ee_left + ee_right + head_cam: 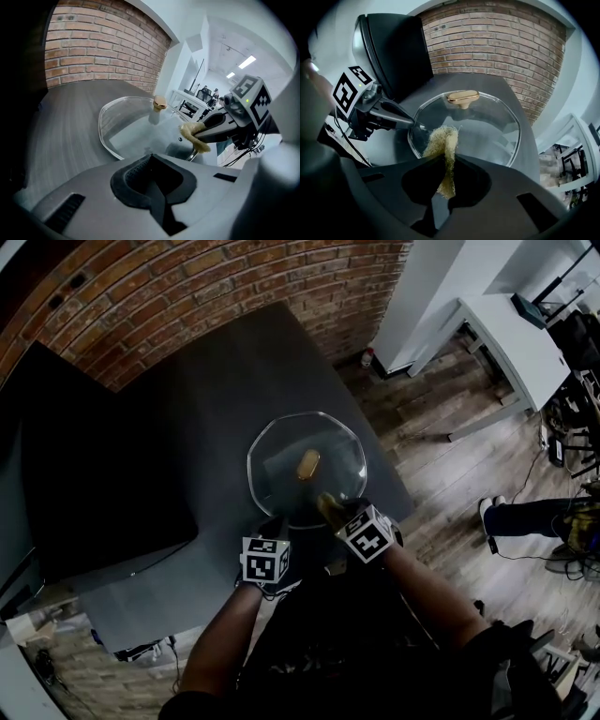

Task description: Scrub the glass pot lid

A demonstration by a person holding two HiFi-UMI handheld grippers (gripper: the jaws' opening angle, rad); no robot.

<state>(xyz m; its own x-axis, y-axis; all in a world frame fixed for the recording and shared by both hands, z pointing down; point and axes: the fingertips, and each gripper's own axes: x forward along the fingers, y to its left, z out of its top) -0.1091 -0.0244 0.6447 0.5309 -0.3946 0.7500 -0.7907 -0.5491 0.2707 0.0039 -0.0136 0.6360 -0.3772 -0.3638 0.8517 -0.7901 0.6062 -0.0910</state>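
The glass pot lid (323, 457) lies on the dark table (216, 390), its tan knob (307, 463) upward. My left gripper (278, 523) reaches its near rim and looks shut on that rim; in the right gripper view the left gripper's (418, 125) tapered fingers meet at the lid's (487, 124) edge. My right gripper (330, 510) is shut on a tan fibrous scrub pad (443, 145), held over the lid's near part, below the knob (462, 97). The left gripper view shows the lid (133, 129), knob (160, 102), and the pad (193, 135) in the right gripper (206, 132).
A large black panel (98, 479) lies on the table's left part, close to the lid. A brick wall (187, 282) runs behind. The table's right edge (380, 460) drops to a wooden floor. A white desk (511, 334) and a person's shoe (487, 514) lie to the right.
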